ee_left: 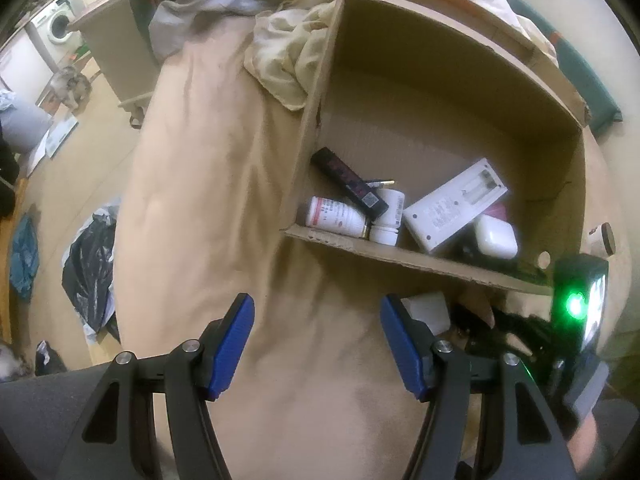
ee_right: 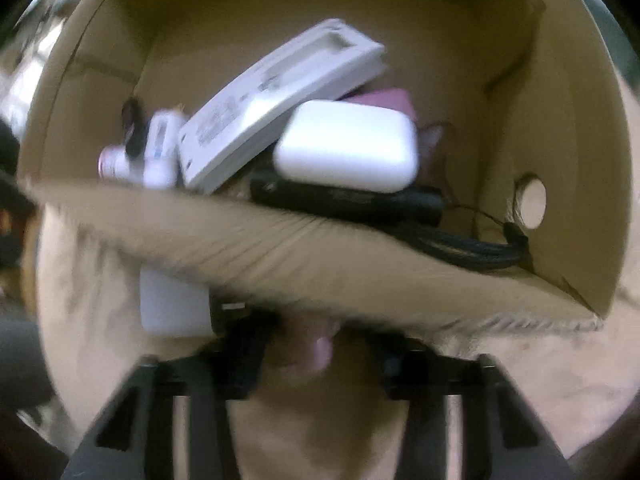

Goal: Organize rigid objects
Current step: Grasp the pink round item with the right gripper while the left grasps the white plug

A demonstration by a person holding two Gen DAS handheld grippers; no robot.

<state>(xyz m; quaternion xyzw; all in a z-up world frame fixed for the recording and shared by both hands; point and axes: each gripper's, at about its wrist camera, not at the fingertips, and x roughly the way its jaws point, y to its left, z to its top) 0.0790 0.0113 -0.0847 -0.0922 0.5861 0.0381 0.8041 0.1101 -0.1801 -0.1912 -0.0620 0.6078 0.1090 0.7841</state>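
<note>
An open cardboard box lies on a beige bed sheet. Inside it are a black remote, two white bottles, a flat white device, a white rounded case and a black bar with a cord. My left gripper hangs open over bare sheet, left of the box's near wall. My right gripper points down just outside that wall, which hides its fingertips; a blurred pinkish shape shows between its fingers. A small white block lies beside its left finger.
Crumpled cream cloth lies at the box's far left corner. Beyond the bed's left edge, on the floor, are a black plastic bag and a washing machine. A round lidded container sits right of the box.
</note>
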